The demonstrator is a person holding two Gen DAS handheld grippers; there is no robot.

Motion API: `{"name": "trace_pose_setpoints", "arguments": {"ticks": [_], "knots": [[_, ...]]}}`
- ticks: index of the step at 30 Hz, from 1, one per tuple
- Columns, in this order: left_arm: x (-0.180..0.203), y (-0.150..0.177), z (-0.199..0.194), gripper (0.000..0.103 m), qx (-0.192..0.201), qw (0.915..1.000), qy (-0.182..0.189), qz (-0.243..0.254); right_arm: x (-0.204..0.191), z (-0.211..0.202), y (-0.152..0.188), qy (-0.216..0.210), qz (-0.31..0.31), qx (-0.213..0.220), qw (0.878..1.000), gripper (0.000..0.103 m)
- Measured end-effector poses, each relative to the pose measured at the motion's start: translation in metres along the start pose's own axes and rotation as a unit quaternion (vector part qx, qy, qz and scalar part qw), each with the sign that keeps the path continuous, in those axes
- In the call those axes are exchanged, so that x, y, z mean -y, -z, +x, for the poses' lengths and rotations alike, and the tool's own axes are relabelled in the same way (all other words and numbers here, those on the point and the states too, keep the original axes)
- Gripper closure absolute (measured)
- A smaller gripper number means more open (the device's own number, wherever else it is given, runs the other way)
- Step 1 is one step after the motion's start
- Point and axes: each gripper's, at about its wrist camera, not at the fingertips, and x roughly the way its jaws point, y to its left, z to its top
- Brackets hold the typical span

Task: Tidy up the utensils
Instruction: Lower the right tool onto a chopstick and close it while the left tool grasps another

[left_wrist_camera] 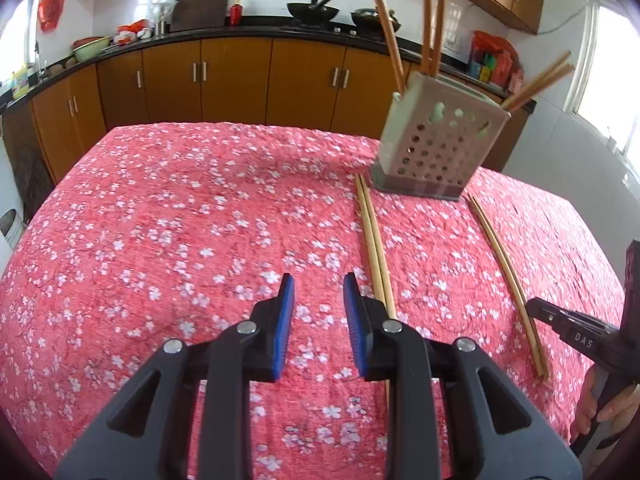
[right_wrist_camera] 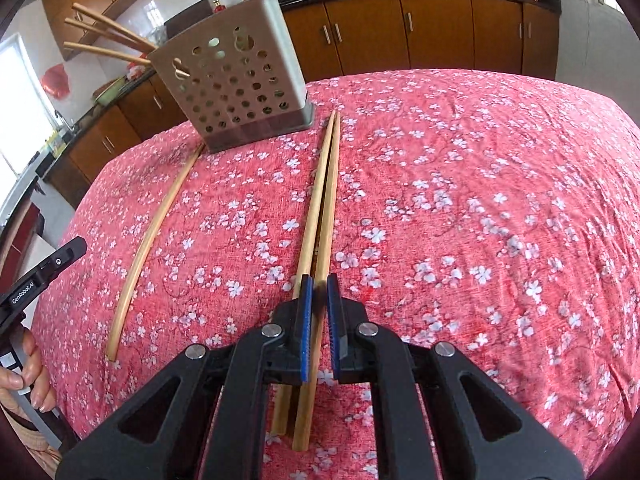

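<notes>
A grey perforated utensil holder (left_wrist_camera: 438, 144) stands at the far side of the table with several wooden chopsticks in it; it also shows in the right wrist view (right_wrist_camera: 240, 80). Two pairs of wooden chopsticks lie on the cloth. My left gripper (left_wrist_camera: 319, 284) is open and empty, just left of one pair (left_wrist_camera: 374, 240). My right gripper (right_wrist_camera: 318, 286) straddles a pair (right_wrist_camera: 324, 200), its jaws narrow around one chopstick, which still lies on the cloth. The other pair (right_wrist_camera: 152, 240) lies to its left.
The table carries a red floral cloth (left_wrist_camera: 180, 220). The other gripper's body shows at the right edge of the left wrist view (left_wrist_camera: 580, 336) and the left edge of the right wrist view (right_wrist_camera: 36, 276). Kitchen cabinets (left_wrist_camera: 232, 80) run behind.
</notes>
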Motion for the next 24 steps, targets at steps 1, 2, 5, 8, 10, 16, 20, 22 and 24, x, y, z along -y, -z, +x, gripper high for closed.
{"name": "trace_pose_setpoints", "arguments": {"ticks": [1, 2, 5, 8, 10, 16, 20, 22, 24], "knots": [[0.004, 0.0, 0.002, 0.077, -0.003, 1.0, 0.002, 0.004, 0.0, 0.001, 0.001, 0.004, -0.004, -0.001, 1.0, 0.095], [0.006, 0.0, 0.003, 0.077, -0.005, 1.0, 0.004, 0.006, -0.001, 0.002, 0.002, 0.009, -0.009, 0.0, 1.0, 0.095], [0.01, 0.0, 0.006, 0.077, -0.011, 0.9998, 0.011, 0.014, -0.002, 0.006, -0.001, 0.041, -0.031, 0.007, 0.999, 0.095], [0.016, 0.003, 0.01, 0.077, -0.02, 0.9993, 0.022, 0.023, 0.009, 0.005, -0.006, 0.062, -0.013, 0.015, 0.998, 0.095], [0.02, 0.005, 0.013, 0.077, -0.028, 0.9987, 0.031, 0.031, 0.02, 0.005, -0.009, 0.07, 0.007, 0.017, 0.997, 0.095], [0.031, 0.013, 0.023, 0.08, -0.05, 0.9966, 0.041, 0.051, 0.028, 0.003, -0.009, 0.073, 0.012, 0.021, 0.997, 0.095], [0.036, 0.017, 0.03, 0.083, -0.062, 0.9953, 0.03, 0.067, 0.027, 0.002, -0.008, 0.074, 0.009, 0.022, 0.997, 0.095], [0.038, 0.017, 0.03, 0.083, -0.061, 0.995, 0.023, 0.076, 0.027, 0.0, -0.007, 0.073, 0.008, 0.022, 0.997, 0.095], [0.04, 0.017, 0.031, 0.083, -0.06, 0.9943, 0.013, 0.086, 0.027, -0.003, -0.005, 0.073, 0.009, 0.022, 0.997, 0.095]]}}
